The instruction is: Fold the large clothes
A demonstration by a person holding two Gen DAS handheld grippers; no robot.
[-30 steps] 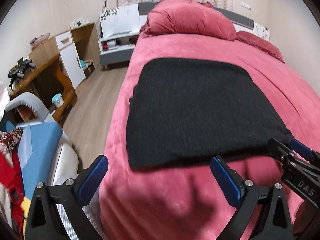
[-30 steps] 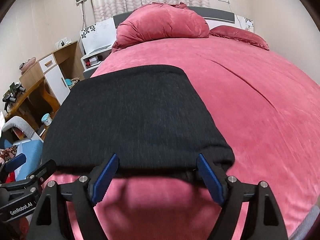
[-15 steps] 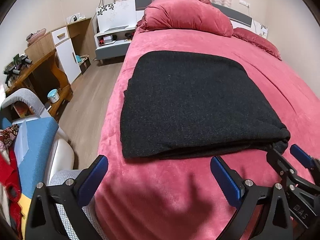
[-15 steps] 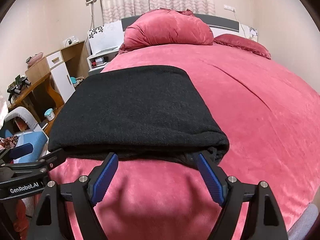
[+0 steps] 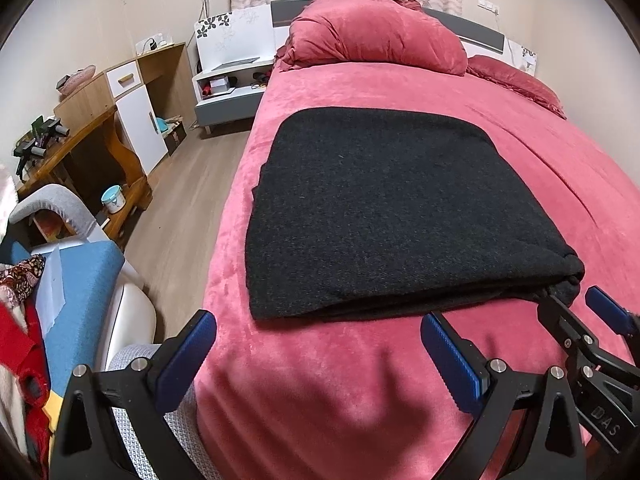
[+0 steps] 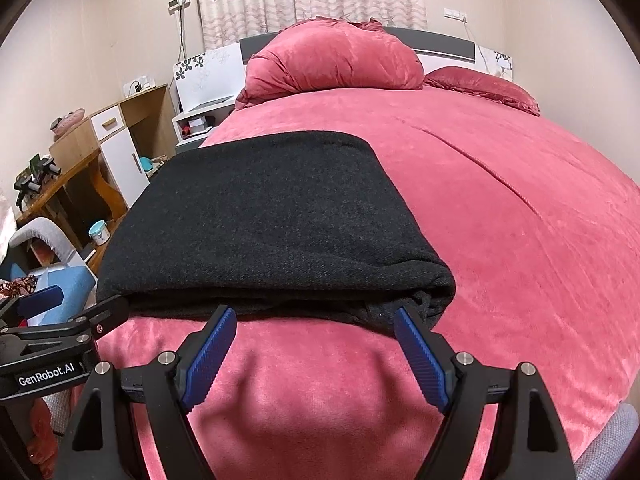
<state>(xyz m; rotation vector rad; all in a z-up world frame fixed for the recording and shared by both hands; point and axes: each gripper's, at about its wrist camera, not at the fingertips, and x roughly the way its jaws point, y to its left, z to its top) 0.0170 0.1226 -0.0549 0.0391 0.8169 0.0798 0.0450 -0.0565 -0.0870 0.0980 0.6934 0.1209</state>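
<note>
A dark grey knitted garment [image 5: 392, 208] lies folded into a flat rectangle on the red bed [image 5: 360, 380]; it also shows in the right wrist view [image 6: 264, 236]. My left gripper [image 5: 318, 340] is open and empty, just short of the garment's near edge at its left part. My right gripper [image 6: 314, 330] is open and empty, at the near edge by the garment's right corner, not touching it. The right gripper also shows in the left wrist view [image 5: 576, 312], and the left one in the right wrist view [image 6: 72, 308].
Red pillows [image 5: 376, 36] lie at the head of the bed. Left of the bed are a wooden floor [image 5: 180, 208], a wooden desk [image 5: 88, 148], a white cabinet [image 5: 140, 120], a nightstand [image 5: 228, 88] and a chair with clothes [image 5: 60, 292].
Both grippers have pulled back and risen from the garment's near edge. The garment now lies flat and still on the bed.
</note>
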